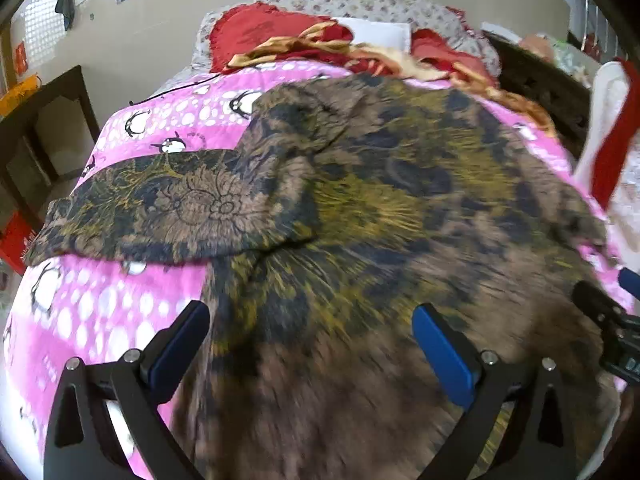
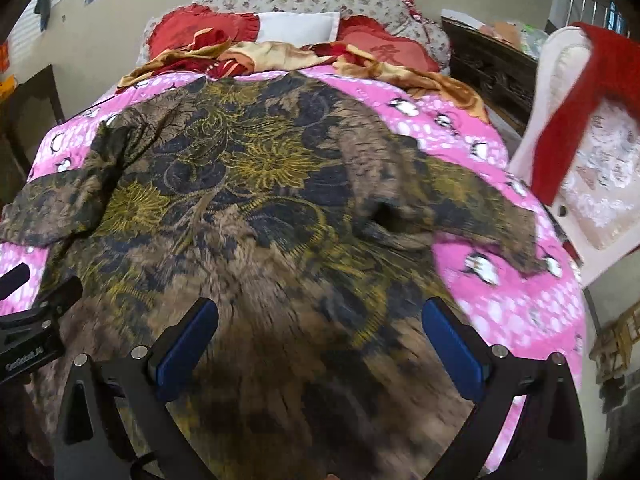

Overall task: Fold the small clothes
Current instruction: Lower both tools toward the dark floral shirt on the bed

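I can't make out the shirt's [image 1: 360, 208] near hem – it smears into blur at the bottom of both frames, where the frame edge cuts it.

A brown, black and yellow floral shirt [image 2: 256, 184] lies spread flat, sleeves outstretched.

Left gripper [image 1: 311, 338], right gripper [image 2: 320, 334]: black angular arms, blue finger pads, silver screws; blurred white lettering, possibly brand.
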{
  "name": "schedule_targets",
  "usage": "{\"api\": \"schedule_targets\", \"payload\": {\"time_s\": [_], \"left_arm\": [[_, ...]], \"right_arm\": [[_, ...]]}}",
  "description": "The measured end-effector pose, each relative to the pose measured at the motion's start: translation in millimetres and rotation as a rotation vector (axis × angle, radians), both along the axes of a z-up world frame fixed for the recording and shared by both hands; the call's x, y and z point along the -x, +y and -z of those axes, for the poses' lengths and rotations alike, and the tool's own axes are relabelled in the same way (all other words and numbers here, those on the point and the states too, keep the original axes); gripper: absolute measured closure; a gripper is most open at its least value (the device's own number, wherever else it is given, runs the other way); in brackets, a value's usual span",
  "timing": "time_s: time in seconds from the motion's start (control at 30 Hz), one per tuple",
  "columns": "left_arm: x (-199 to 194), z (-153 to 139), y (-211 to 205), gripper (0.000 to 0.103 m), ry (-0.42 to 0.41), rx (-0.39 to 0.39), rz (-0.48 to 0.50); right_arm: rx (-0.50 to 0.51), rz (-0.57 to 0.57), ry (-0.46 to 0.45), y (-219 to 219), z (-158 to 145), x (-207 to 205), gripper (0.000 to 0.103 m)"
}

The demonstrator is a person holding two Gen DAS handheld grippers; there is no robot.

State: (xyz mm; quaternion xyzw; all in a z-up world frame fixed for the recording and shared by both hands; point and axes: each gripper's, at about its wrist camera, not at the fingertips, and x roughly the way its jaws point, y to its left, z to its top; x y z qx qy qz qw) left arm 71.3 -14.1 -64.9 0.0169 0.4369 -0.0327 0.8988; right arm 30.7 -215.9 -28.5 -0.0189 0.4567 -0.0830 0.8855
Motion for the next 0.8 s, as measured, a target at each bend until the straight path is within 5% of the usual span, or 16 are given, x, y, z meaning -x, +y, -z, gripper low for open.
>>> {"api": "schedule_targets", "payload": {"time_s": [0.27,0.43,0.8], "left_arm": [[-26.3,32.4,5.1,0.0,0.045,0.004,-0.025],[-26.4,35.1,6.2,0.0,0.049,0.012,-0.027],[-26.1,34.9,5.2,0.0,0.045,0.002,-0.034]], "right_arm": [[-0.019,-0.008,0.075,1.1,51.7,-33.8,0.0],[-0.095,-0.004,0.068,-9.8,55.7,-32.3,0.0],[-0.092,-0.007,0.051,-11.4,57.1,-30.1,0.0]]}}
